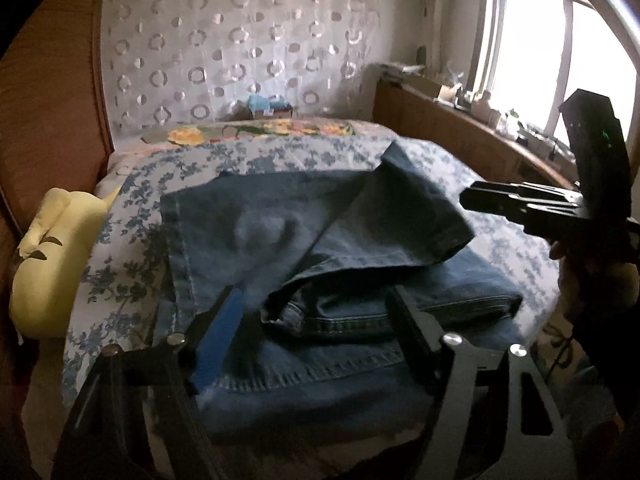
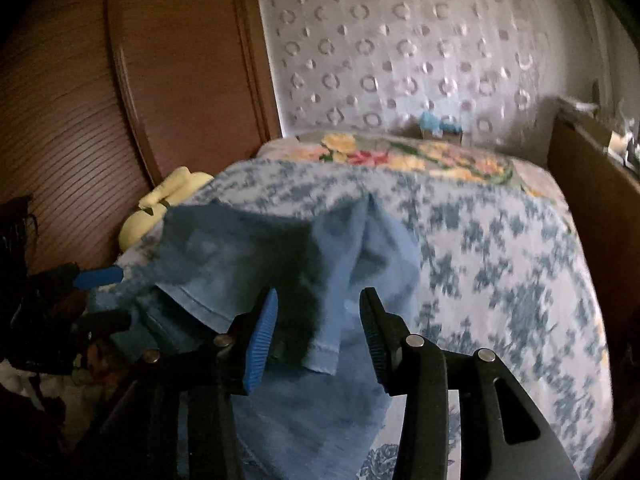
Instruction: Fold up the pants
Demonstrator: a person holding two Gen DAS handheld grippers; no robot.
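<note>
Blue denim pants (image 1: 304, 240) lie partly folded on the bed, a leg end laid loosely over the stack with its hem (image 1: 448, 236) to the right. My left gripper (image 1: 316, 304) is open just above the waistband area, holding nothing. My right gripper (image 2: 318, 320) is open over the leg hem (image 2: 320, 360) and the pants (image 2: 248, 248), holding nothing. The right gripper also shows in the left wrist view (image 1: 464, 198), at the right above the pants. The left gripper's blue fingertip (image 2: 100, 276) shows at the left of the right wrist view.
The bed has a blue floral sheet (image 1: 132, 240) and a flowered blanket (image 2: 420, 156) at its far end. A yellow plush toy (image 1: 52, 256) lies at the bed's left edge by a wooden wardrobe (image 2: 120, 100). A wooden ledge with clutter (image 1: 472, 120) runs along the right under the window.
</note>
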